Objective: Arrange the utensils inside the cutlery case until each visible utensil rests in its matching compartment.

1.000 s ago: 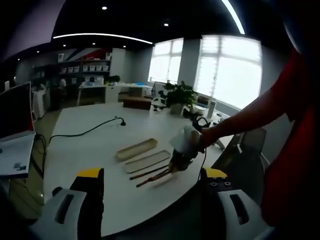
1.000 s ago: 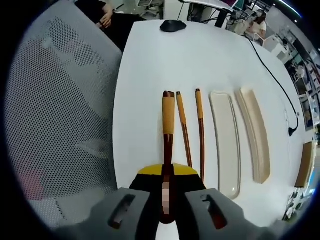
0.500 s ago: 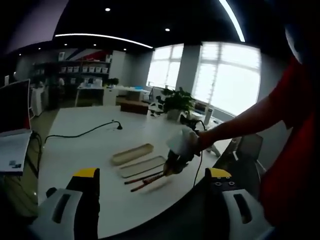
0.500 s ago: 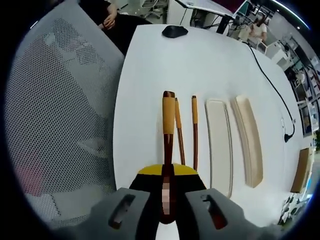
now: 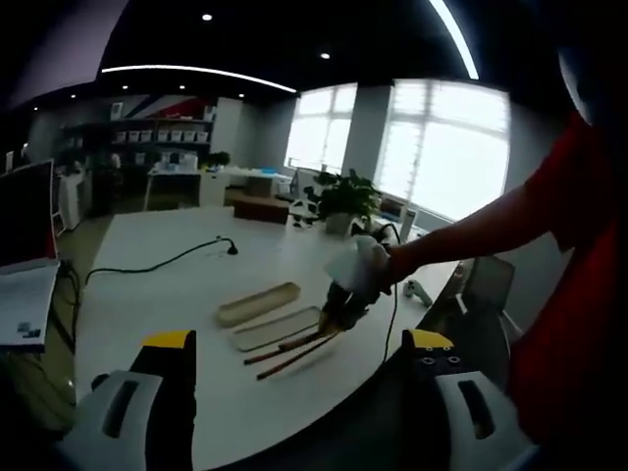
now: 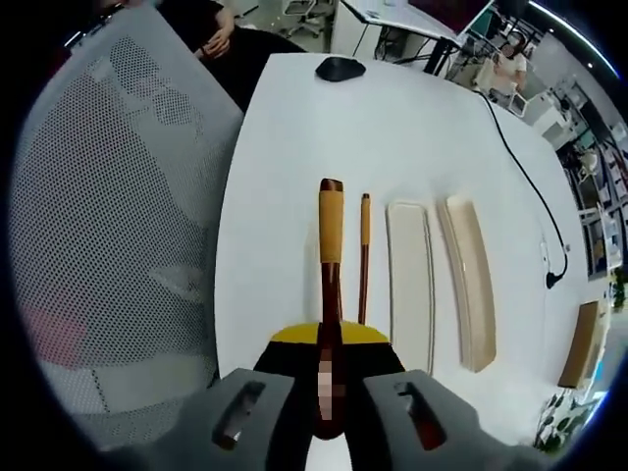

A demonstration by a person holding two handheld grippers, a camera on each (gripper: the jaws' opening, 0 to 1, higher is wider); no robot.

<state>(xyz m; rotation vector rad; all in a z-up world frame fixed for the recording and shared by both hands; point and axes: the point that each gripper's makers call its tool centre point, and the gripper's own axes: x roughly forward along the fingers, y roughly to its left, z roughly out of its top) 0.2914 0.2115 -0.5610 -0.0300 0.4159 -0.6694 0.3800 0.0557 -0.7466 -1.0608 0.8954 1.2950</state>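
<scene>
A: Nearest us in the right gripper view, the right hand-held gripper (image 6: 326, 407) has its jaws closed on a wooden utensil (image 6: 331, 257), a dark stem with a yellow-orange handle pointing away from us. We can't tell whether it is a spoon or a fork, since the head is hidden between the jaws.

B: Agreed. Just beside it on the white desk (image 6: 294, 167) we see a chopstick (image 6: 363, 253) lying parallel, with the same orange end. Next over is the shallow beige case tray (image 6: 409, 282), then the deeper beige case half (image 6: 468, 279), both lying lengthwise and with nothing in them.

A: Farther up the desk we make out a black computer mouse (image 6: 340, 69), and a black cable (image 6: 525, 177) runs along the far side. A mesh chair back (image 6: 108, 216) stands at the desk's left edge.

B: In the left gripper view, the left hand-held gripper (image 5: 292, 407) sits low and near, jaws spread wide with nothing between them. Beyond it we see the other gripper holding the utensil over the sticks beside the two case parts, a red sleeve (image 5: 579, 275) reaching in. A potted plant (image 5: 345, 196) stands at the desk's far end.
</scene>
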